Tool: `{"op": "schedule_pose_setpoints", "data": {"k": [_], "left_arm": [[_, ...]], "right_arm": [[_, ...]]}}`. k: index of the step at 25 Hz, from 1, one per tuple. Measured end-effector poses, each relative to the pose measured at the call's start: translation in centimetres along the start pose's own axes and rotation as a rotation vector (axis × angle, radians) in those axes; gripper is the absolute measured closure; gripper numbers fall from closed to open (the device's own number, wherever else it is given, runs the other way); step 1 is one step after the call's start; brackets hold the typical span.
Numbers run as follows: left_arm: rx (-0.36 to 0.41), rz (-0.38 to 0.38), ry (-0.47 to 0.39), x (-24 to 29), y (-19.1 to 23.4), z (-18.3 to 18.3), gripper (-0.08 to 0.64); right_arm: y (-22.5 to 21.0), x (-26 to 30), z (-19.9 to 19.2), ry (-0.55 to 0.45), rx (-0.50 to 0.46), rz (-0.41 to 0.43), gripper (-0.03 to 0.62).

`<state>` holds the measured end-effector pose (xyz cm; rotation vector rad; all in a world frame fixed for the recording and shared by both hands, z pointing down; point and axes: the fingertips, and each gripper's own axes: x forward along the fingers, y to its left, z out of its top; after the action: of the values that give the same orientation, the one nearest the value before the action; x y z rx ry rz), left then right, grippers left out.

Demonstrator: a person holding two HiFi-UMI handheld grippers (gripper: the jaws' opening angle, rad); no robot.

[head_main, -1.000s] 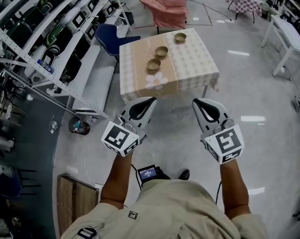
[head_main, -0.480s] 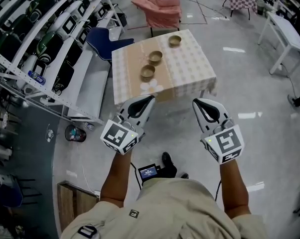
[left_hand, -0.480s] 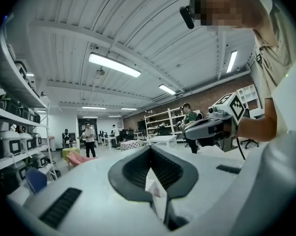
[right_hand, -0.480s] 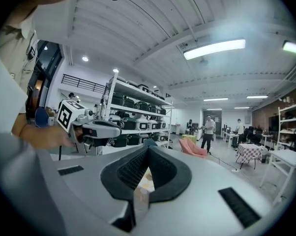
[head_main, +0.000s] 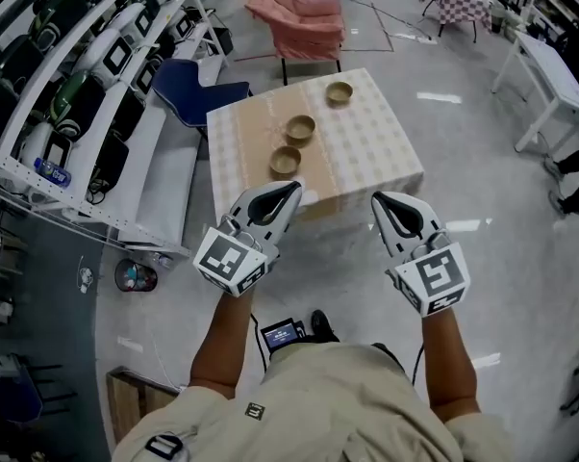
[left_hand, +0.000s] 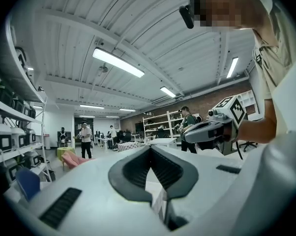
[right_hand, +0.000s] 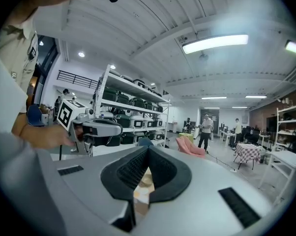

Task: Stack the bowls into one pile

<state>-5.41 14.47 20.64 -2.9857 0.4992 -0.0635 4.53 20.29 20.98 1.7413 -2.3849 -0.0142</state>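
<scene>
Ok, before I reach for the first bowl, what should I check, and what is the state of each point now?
1. Three bowls apart on the table: ok, near bowl, middle bowl, far bowl.
2. Bowls upright: ok.
3. Left gripper empty: ok.
4. Right gripper empty: ok.
5. Fingers open for a grasp: not ok, both pairs shut.
6. Bowls within reach: probably not ok, the table lies ahead of both grippers.

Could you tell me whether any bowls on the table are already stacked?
No, the near bowl, middle bowl and far bowl sit apart on the table.
</scene>
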Motion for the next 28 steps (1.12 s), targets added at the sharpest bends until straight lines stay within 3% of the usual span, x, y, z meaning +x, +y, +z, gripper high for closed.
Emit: {"op": "schedule_pose_setpoints", "data": {"k": [6, 14, 28], "left_arm": [[-0.021, 0.001, 0.002, 1.1, 4.4, -1.3, 0.554], [-0.031, 0.070, 0.038, 4.5, 8.0, -3.0, 0.554], [-0.062, 0.331, 0.100, 13.8, 13.0, -5.0, 0.554]], "right_arm": [[-1.2, 4.3, 0.2, 0.013, 0.003, -0.013, 0.589], [-5.4, 8.3, -0.6, 0.016, 0.003, 0.042, 0.589], [-15.3, 15.2, -2.1, 0.002, -0.017, 0.290, 0.589]]}}
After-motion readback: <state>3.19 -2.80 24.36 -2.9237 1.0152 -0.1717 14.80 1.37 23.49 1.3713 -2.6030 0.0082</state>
